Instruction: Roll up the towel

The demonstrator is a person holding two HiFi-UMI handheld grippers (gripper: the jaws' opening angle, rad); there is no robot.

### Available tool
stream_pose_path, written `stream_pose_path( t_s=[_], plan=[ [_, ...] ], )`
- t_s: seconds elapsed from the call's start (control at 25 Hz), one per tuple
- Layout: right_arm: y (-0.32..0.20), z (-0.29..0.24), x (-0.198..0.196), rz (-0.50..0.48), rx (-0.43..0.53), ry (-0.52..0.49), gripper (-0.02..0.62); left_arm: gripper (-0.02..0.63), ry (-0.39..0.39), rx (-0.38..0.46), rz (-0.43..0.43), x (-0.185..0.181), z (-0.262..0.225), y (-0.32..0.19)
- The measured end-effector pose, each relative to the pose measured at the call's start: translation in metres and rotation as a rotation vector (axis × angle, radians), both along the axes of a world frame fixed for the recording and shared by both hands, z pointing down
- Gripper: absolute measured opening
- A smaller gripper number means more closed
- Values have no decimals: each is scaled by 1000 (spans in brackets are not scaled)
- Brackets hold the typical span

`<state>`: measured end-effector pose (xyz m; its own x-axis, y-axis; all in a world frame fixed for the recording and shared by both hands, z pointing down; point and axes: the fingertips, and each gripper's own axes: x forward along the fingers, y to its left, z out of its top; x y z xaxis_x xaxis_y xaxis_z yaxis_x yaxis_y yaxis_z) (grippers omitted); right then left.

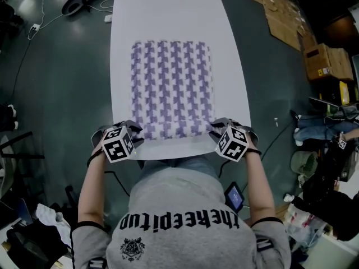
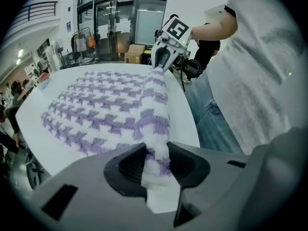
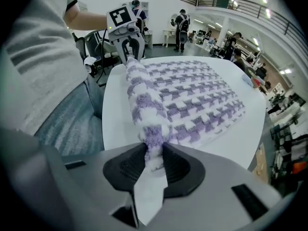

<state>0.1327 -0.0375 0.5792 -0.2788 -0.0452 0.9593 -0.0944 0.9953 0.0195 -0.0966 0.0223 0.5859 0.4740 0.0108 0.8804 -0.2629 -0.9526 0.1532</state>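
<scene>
As two tongs [image 1: 139, 133] [image 1: 213, 129] clamp it, one towel [image 1: 171, 86] curls.

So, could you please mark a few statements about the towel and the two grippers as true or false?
1. The left gripper is shut on the towel. True.
2. The right gripper is open and empty. False: it is also shut on the towel, at the other end of the near edge.
3. The towel is fully rolled. False: only its near edge is raised between the grippers; the rest lies flat on the table.
4. The towel has a purple and white pattern. True.
</scene>
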Motion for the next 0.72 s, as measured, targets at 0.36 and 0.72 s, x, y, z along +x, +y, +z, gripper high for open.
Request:
stream_pose_path(
  t_s=[0.36,0.72],
  plan=[
    [-33,-9,-5,79,2,-60,94,131,48,18,-77,-7,-8,-35],
    [-67,-11,-14,118,34,-87,104,132,59,25,-130,-18,-4,-70]
  ],
)
